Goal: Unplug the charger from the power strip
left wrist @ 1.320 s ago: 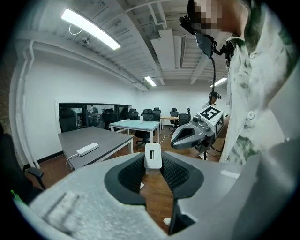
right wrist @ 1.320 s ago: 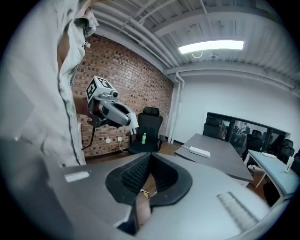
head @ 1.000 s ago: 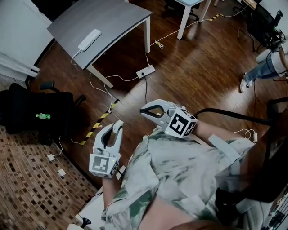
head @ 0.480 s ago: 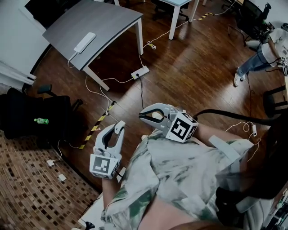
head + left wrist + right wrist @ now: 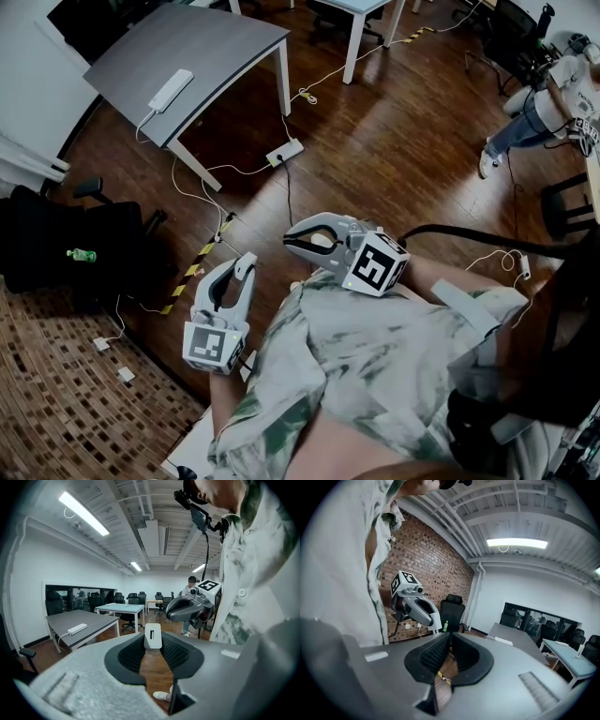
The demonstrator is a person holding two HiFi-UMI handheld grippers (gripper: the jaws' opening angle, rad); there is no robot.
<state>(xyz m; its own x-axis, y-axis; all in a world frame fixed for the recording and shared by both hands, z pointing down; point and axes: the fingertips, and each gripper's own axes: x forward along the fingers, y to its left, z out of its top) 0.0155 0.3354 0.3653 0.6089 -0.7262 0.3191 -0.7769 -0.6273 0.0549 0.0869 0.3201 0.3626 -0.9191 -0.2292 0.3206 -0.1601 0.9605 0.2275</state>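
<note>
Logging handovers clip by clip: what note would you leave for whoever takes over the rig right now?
Left hand-held gripper: shut on a white charger, held in the air.
Right hand-held gripper: jaws together, nothing between them.
Things: one power strip lies on the grey table, a second power strip on the floor beside the table leg, both well ahead of the person.
Done: the charger looks unplugged; it sits in no strip.
Left: probably only setting it down.
</note>
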